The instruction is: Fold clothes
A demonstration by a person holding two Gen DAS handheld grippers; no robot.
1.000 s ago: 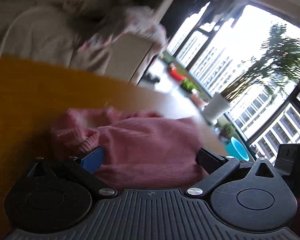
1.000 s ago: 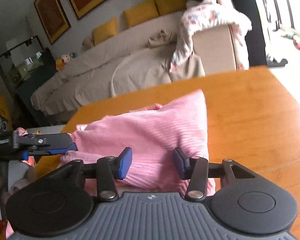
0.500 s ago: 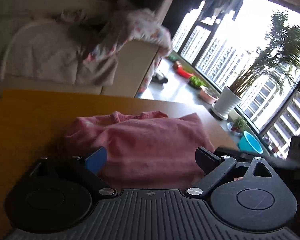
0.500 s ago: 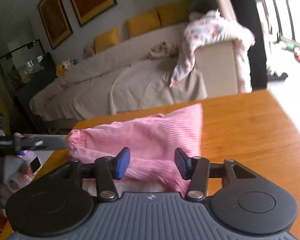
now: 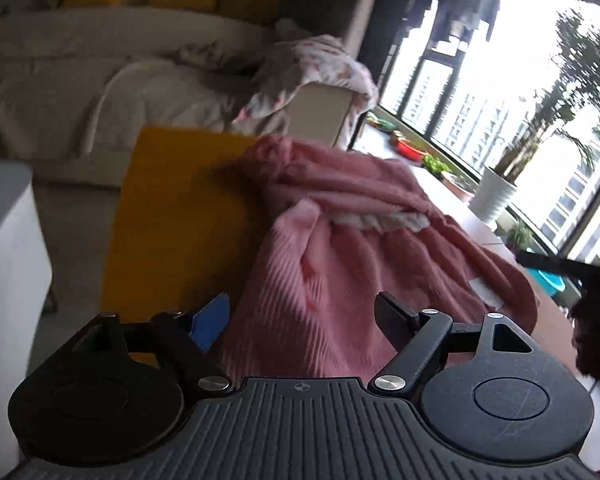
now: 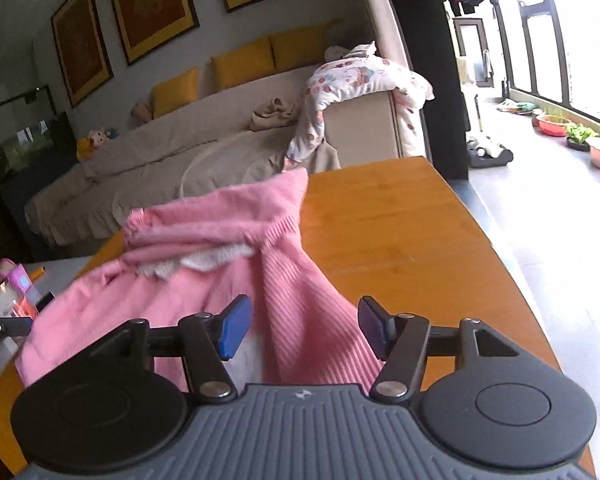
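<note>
A pink ribbed garment [image 5: 340, 248] with a white fleecy lining lies bunched on the orange wooden table [image 5: 172, 216]. My left gripper [image 5: 304, 320] is open, its fingers wide apart on either side of the near edge of the cloth. In the right wrist view the same garment [image 6: 228, 248] lies in a loose heap on the table [image 6: 400, 232]. My right gripper [image 6: 300, 328] is open too, with the cloth between and under its fingers. I cannot tell whether either gripper touches the cloth.
A beige sofa [image 6: 172, 148] with yellow cushions and a printed blanket [image 6: 356, 76] stands beyond the table. Windows and potted plants [image 5: 496, 196] are to the right. A white box edge [image 5: 4, 264] is at the far left. Small items [image 6: 16, 288] lie left of the table.
Both cameras have pulled back and risen. The right gripper's fingers have opened wider. The garment has gone from a flat shape to a looser heap showing its white lining.
</note>
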